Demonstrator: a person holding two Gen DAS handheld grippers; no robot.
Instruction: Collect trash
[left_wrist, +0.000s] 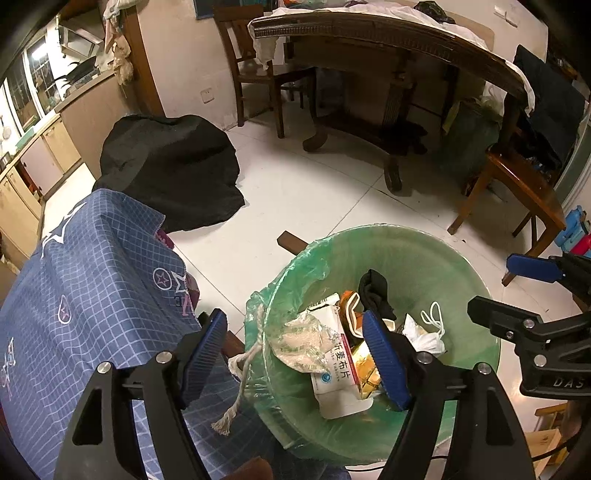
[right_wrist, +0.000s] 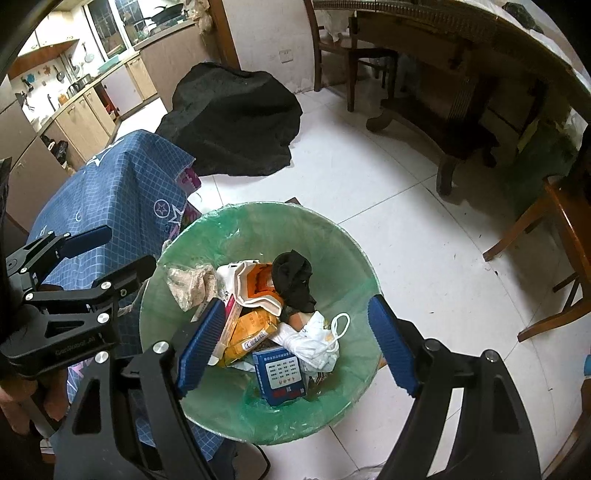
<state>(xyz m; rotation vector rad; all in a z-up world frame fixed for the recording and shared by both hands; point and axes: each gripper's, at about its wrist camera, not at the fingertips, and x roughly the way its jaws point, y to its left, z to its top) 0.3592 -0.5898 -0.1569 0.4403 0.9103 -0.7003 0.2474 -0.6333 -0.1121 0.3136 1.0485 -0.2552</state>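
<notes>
The white medicine box (left_wrist: 338, 373) in the bin bears Chinese characters "麦布片" and partly hidden Latin letters. The right gripper (left_wrist: 532, 291) body shows "DAS". The blue box (right_wrist: 282, 374) carries print too small to read.

Both cameras look steeply down from close above the round green-lined plastic trash bin (left_wrist: 388, 258) (right_wrist: 266, 221) on the white tiled floor (left_wrist: 314, 192) (right_wrist: 406, 240). The left wrist view sits at the bin's left edge, its tongs (left_wrist: 295, 354) straddling the rim. The right wrist view sits centred over the bin. Both share the bin, the blue checked cloth (left_wrist: 92, 277) (right_wrist: 122, 184) and the black fabric heap (left_wrist: 173, 166) (right_wrist: 236, 118).
</notes>
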